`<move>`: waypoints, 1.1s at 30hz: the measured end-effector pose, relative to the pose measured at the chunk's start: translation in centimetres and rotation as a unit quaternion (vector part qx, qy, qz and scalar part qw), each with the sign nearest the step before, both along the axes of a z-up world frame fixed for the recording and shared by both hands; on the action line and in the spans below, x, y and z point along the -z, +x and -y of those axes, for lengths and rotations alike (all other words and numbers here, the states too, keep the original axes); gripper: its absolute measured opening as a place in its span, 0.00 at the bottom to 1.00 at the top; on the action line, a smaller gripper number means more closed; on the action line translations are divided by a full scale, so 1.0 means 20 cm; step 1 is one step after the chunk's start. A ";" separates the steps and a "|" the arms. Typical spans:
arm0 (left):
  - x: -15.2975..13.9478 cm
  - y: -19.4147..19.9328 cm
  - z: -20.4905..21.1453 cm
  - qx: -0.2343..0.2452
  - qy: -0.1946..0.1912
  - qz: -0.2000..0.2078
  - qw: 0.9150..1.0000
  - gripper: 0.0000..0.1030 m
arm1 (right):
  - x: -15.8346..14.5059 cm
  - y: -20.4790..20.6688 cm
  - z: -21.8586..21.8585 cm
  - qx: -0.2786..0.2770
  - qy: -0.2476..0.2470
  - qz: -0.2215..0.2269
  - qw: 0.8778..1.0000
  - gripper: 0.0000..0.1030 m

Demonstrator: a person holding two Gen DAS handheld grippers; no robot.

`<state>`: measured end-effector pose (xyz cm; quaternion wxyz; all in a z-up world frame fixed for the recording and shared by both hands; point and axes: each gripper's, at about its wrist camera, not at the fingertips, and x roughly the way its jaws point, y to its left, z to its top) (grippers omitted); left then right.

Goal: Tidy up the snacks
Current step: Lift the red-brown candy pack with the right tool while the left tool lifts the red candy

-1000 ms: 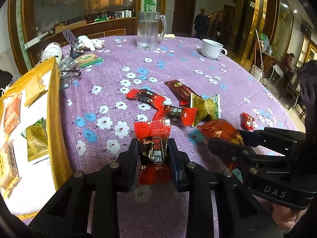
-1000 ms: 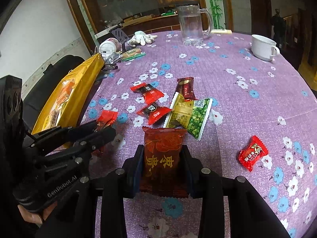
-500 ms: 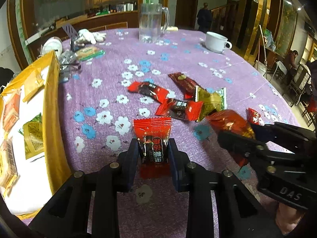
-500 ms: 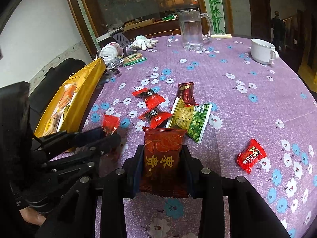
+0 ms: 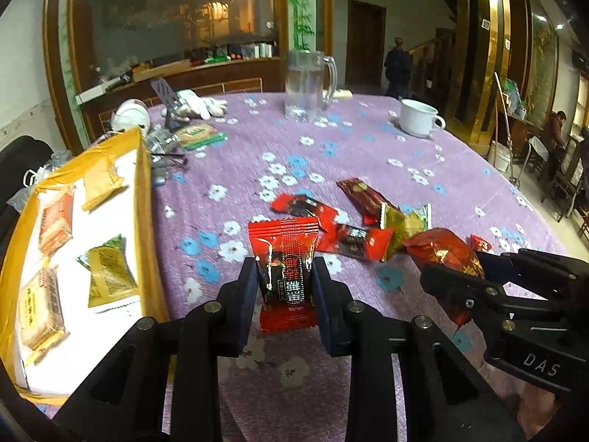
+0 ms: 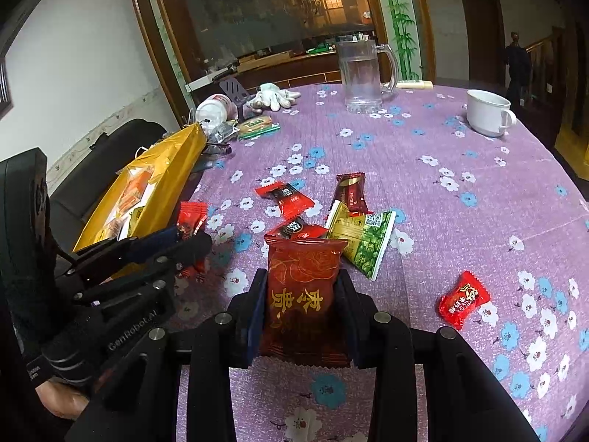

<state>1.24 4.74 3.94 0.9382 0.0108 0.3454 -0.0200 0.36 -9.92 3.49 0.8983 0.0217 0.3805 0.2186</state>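
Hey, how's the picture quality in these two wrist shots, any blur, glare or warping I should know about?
Left wrist view: strong fisheye bending with dark corners, the glass mug and far tablecloth look soft, and the red snack packet in the left gripper is fairly sharp with small glints. Right wrist view: same warping, dim warm room light, and the dark red packet in the right gripper is readable.

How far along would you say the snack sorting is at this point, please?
Partly done. Several packets already lie in the yellow box. In hand: the left gripper clamps a bright red packet, and the right gripper clamps a dark red packet; neither is boxed yet. Left: about five loose snacks on the tablecloth, including the green-and-gold packet and a small red candy.
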 end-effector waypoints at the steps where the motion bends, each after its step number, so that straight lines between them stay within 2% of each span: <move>1: 0.00 0.00 0.00 -0.002 0.000 0.002 1.000 0.25 | 0.00 0.00 0.00 -0.001 0.001 0.002 1.000 0.36; 17: -0.04 -0.04 -0.03 -0.020 0.004 0.033 0.999 0.26 | -0.05 -0.06 -0.03 -0.022 -0.001 0.044 0.999 0.36; 33: -0.06 -0.07 -0.06 -0.036 -0.005 0.052 0.998 0.26 | -0.06 -0.09 -0.05 -0.034 0.004 0.059 0.998 0.36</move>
